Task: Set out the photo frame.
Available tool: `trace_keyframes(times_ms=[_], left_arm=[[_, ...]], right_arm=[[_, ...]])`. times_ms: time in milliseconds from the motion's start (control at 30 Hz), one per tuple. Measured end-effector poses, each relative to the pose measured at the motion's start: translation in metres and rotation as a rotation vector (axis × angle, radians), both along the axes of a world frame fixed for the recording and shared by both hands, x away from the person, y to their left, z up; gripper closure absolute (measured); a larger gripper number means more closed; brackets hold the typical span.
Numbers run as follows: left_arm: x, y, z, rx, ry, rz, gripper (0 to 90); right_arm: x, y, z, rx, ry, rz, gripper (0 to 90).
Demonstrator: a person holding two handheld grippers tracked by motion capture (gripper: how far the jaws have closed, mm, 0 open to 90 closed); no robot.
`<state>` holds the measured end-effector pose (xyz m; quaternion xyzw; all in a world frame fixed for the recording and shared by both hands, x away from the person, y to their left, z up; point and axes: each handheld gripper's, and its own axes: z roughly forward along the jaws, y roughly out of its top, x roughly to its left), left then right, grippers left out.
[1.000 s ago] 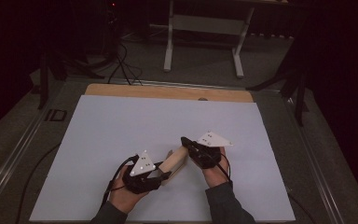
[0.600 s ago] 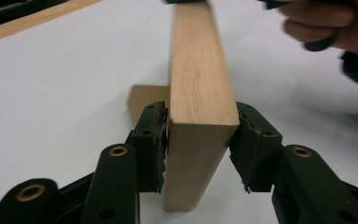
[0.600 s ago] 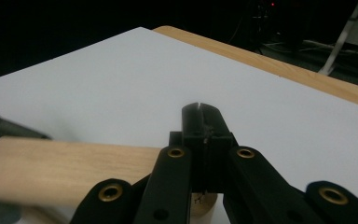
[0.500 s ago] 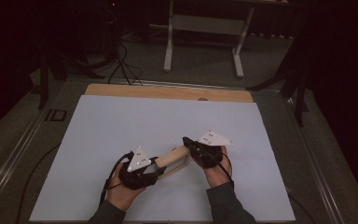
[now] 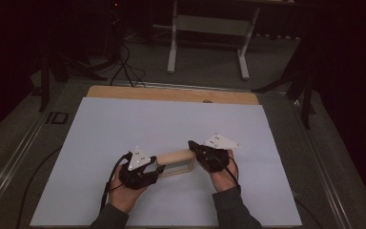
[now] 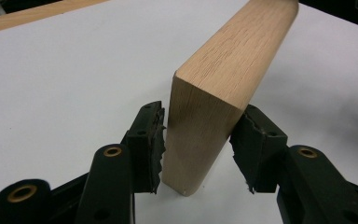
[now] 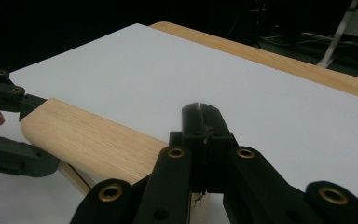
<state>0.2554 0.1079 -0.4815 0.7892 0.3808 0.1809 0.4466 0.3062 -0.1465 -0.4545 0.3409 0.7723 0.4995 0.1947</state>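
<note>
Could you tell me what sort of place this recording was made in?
Probably a lab or studio workbench: a white sheet over a wooden tabletop, cables on a dark floor, and a metal stand behind.

The high view looks down from above the white table (image 5: 124, 124); both gripper views sit close, sharing the wooden block (image 6: 223, 79).

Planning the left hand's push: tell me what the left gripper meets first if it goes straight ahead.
The wooden block: its near end already sits between the left gripper's open fingers, which have just been opening, a gap showing on each side.
</note>
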Motion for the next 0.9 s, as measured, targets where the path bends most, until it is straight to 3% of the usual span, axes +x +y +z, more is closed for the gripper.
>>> trace_keyframes(times_ms=[133, 333, 600, 733, 900], left_arm=[[0.001, 0.0, 0.0, -0.005, -0.002, 0.019, 55.0], [0.002, -0.001, -0.003, -0.012, 0.01, 0.006, 55.8], [0.002, -0.001, -0.003, -0.01, 0.007, 0.007, 56.1], [0.003, -0.001, -0.004, -0.009, 0.008, 0.008, 56.2], [0.004, -0.001, -0.004, -0.011, 0.009, 0.009, 56.8]], right_arm=[[0.0, 0.0, 0.0, -0.003, 0.004, 0.001, 89.8], [0.001, -0.002, 0.001, -0.003, 0.007, 0.016, 89.4], [0.001, -0.008, 0.003, 0.004, 0.0, 0.048, 81.1], [0.0, -0.012, 0.005, 0.01, -0.003, 0.089, 73.1], [0.0, -0.017, 0.006, -0.002, 0.016, 0.118, 54.9]])
